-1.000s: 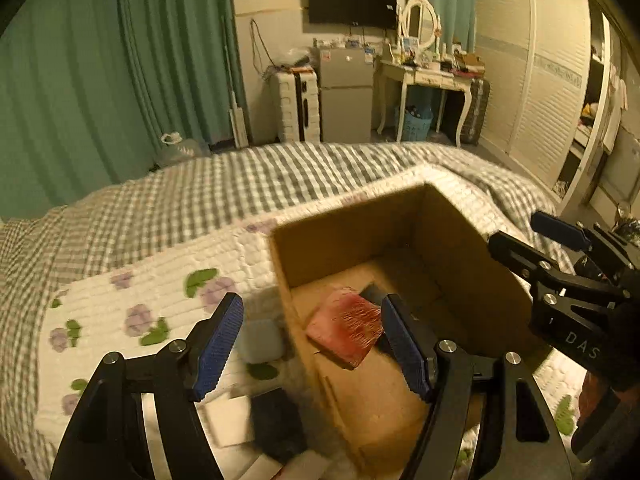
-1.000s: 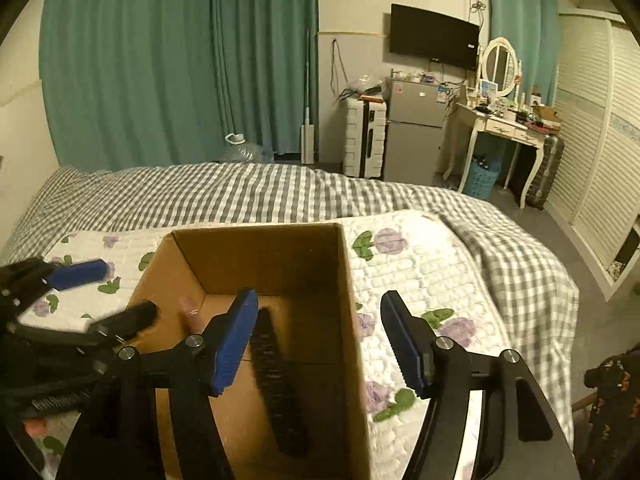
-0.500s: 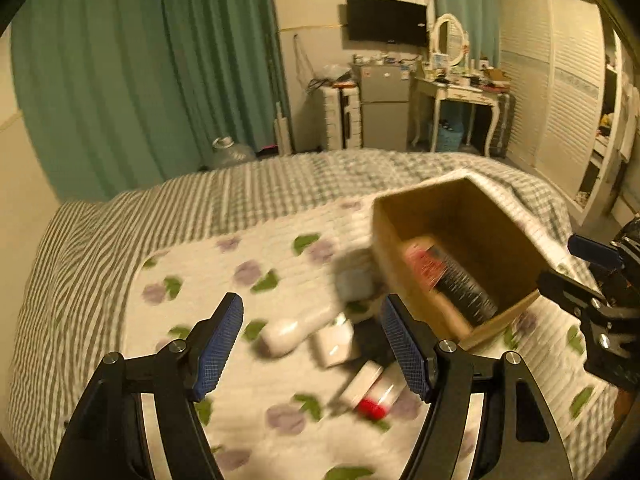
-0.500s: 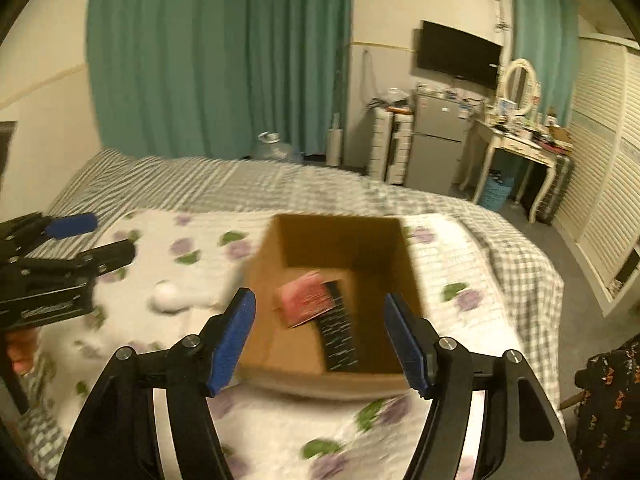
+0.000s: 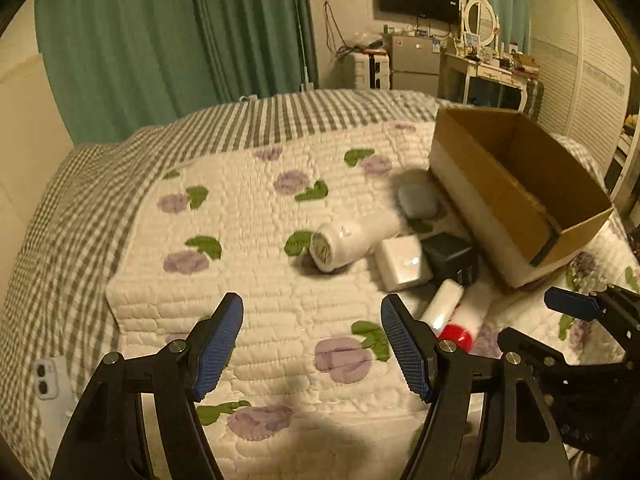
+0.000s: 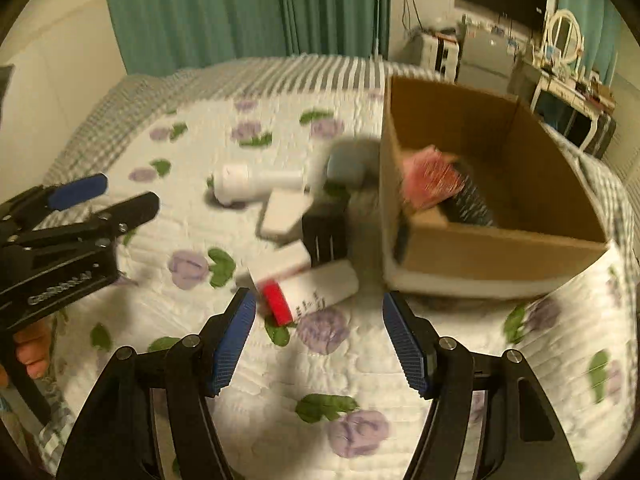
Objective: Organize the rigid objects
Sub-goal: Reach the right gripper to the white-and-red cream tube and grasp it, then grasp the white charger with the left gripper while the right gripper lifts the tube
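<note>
A cardboard box stands on the flowered quilt at the right. In the right wrist view the box holds a pink-red flat item and a black item. Loose things lie left of it: a white cylinder bottle, a white box, a black box, a pale grey case and a red-capped white tube. My left gripper hangs open over bare quilt. My right gripper is open just short of the red-capped tube, with nothing between its fingers.
The quilt lies on a grey checked bedcover. A white phone rests on the cover at the near left. A person's fingers hold the left gripper. Green curtains, a fridge and a dressing table stand beyond the bed.
Both grippers have drawn back from over the box and sunk toward the quilt. The loose items now lie ahead of them. Both stayed open and empty.
</note>
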`<state>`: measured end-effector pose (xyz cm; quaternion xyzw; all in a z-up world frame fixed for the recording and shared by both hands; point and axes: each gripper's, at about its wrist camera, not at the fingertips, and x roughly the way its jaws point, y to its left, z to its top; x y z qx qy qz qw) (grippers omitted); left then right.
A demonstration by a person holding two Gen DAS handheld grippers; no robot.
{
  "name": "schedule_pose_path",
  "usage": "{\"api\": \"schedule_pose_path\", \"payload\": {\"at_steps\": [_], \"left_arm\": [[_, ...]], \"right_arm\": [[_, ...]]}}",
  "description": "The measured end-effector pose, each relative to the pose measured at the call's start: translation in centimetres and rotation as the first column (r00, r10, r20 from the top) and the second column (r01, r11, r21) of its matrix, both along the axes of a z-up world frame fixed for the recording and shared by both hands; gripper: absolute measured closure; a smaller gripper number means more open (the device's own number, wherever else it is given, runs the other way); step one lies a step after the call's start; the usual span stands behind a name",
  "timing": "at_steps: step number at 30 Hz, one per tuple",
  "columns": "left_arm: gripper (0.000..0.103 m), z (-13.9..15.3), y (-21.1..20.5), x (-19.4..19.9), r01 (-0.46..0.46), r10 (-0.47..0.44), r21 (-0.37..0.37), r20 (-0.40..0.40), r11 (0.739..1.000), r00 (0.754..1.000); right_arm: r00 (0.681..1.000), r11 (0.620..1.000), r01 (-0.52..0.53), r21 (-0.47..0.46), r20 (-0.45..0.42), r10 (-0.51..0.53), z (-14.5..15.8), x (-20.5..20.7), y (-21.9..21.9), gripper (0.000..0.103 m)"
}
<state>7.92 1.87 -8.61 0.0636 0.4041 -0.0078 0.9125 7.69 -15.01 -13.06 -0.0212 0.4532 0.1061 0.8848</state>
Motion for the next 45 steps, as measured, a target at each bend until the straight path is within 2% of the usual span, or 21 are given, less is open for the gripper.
{"api": "schedule_pose_path", "payload": {"at_steps": [6, 11, 14, 16, 22, 24, 31, 40, 45], "left_arm": [[0.029, -1.9, 0.6, 0.4, -0.017, 0.017, -0.012, -0.025, 1.000, 1.000], [0.029, -2.6, 0.9, 0.9, -0.014, 0.012, -0.047, -0.049, 0.999, 0.999], [0.029, -2.8, 0.9, 1.0, -0.015, 0.012, -0.052, -0.058, 0.999, 0.998], [0.029, -2.9, 0.9, 1.1, -0.018, 0.014, -0.052, -0.063, 0.998, 0.998], [0.029, -3.2, -0.1, 1.2, 0.006, -0.008, -0.030, -0.076, 1.000, 0.997], [0.029, -3.3, -0.6, 1.2, 0.027, -0.029, -0.022, -0.084, 0.999, 0.996], [0.029, -3.9, -2.4, 2.1, 0.108, -0.113, -0.046, -0.134, 0.993, 0.984], [0.029, -5.1, -7.0, 4.2, 0.236, -0.238, -0.035, -0.186, 0.971, 0.953], [0.029, -6.9, -8.9, 5.4, 0.292, -0.272, 0.067, -0.217, 0.954, 0.938]], "right_arm": [[0.996, 0.997, 0.067, 0.040, -0.066, -0.065, -3.5, 2.4, 0.4, 0.037], [0.991, 0.993, 0.109, 0.049, -0.081, -0.105, -5.0, 3.8, 1.0, 0.037], [0.984, 0.990, 0.135, 0.044, -0.127, -0.128, -6.0, 4.8, 1.4, 0.037], [0.979, 0.986, 0.149, 0.070, -0.151, -0.137, -6.8, 5.2, 1.4, 0.037], [0.976, 0.988, 0.135, 0.069, -0.182, -0.121, -8.1, 5.9, 1.3, 0.037], [0.981, 0.992, 0.112, 0.056, -0.167, -0.102, -8.1, 5.6, 1.4, 0.040], [0.995, 1.000, 0.005, 0.008, -0.098, -0.004, -6.6, 2.4, -0.2, 0.066], [0.995, 0.999, -0.020, 0.038, -0.094, 0.023, -6.0, 1.4, -2.2, 0.066], [0.995, 0.997, -0.016, 0.075, -0.102, 0.024, -6.5, 2.0, -2.5, 0.066]]}}
